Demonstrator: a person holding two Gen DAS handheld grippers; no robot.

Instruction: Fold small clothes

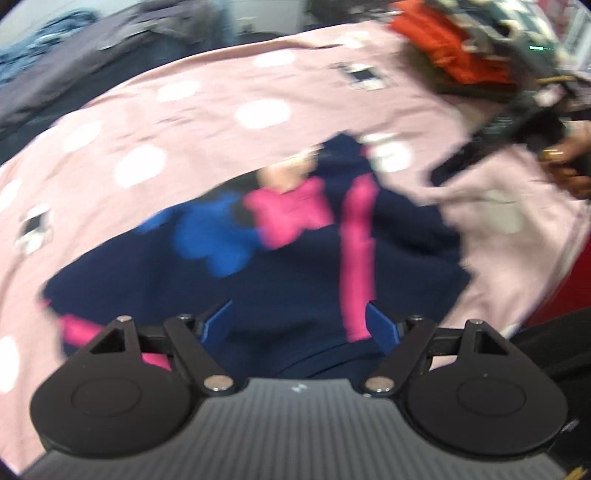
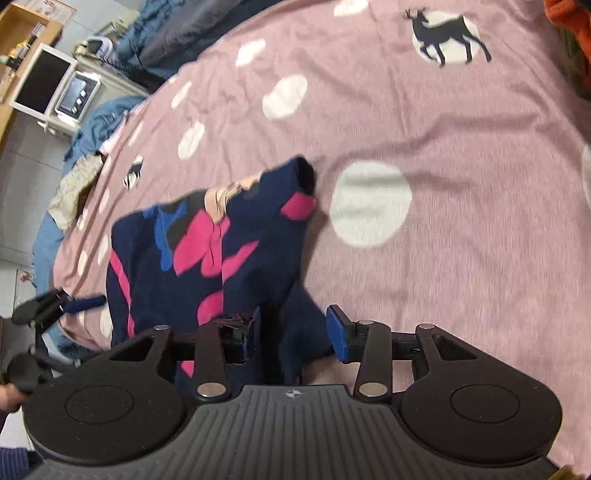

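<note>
Garment: navy child's top (image 2: 207, 251) with pink and blue print, lay rumpled on pink spotted bedsheet (image 2: 461, 155).
Left claw (image 1: 301, 325): released, fingers spread over the top's near edge.
Right claw (image 2: 295, 332): released, navy fabric between its fingers.
Far corner: orange clothes pile (image 1: 443, 40).

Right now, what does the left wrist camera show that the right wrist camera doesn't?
Only the left wrist view shows the orange clothes pile and the right gripper. Only the right wrist view shows the deer print, the white monitor and the left gripper. Both show the navy floral garment on the pink dotted bedsheet.
</note>
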